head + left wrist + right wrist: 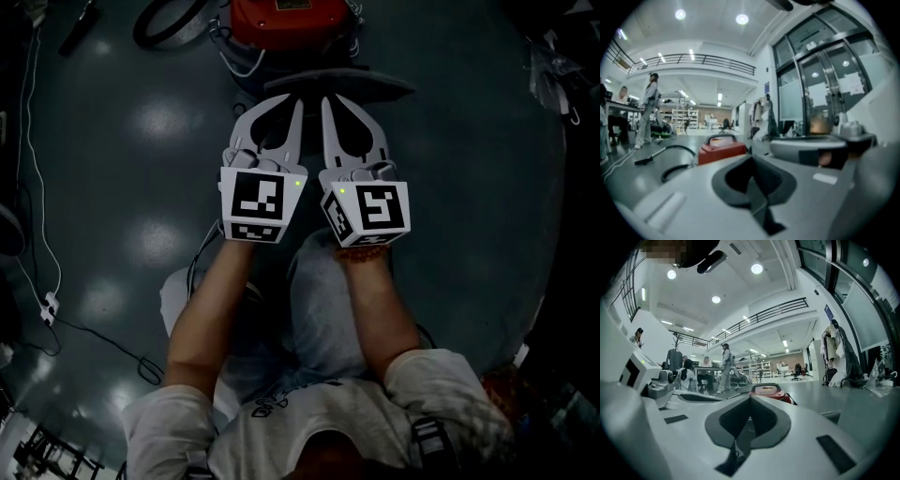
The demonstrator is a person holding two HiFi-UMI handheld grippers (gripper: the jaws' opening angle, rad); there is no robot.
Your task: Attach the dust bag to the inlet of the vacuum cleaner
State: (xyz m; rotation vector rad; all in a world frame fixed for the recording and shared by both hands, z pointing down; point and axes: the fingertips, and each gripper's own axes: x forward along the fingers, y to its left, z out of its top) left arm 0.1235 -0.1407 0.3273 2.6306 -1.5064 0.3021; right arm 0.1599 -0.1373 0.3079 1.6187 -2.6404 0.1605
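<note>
The red vacuum cleaner stands on the dark floor at the top of the head view, with its black hose curled to its left. A dark flat piece, which may be the dust bag, lies just in front of it. My left gripper and right gripper are held side by side, level, pointing at the vacuum. Both are shut with nothing between the jaws. The vacuum shows beyond the left gripper in its view, and the vacuum shows beyond the right gripper too.
A white cable runs down the left of the floor to a power strip. People stand and sit at tables far behind the vacuum. Glass doors rise at the right in the left gripper view.
</note>
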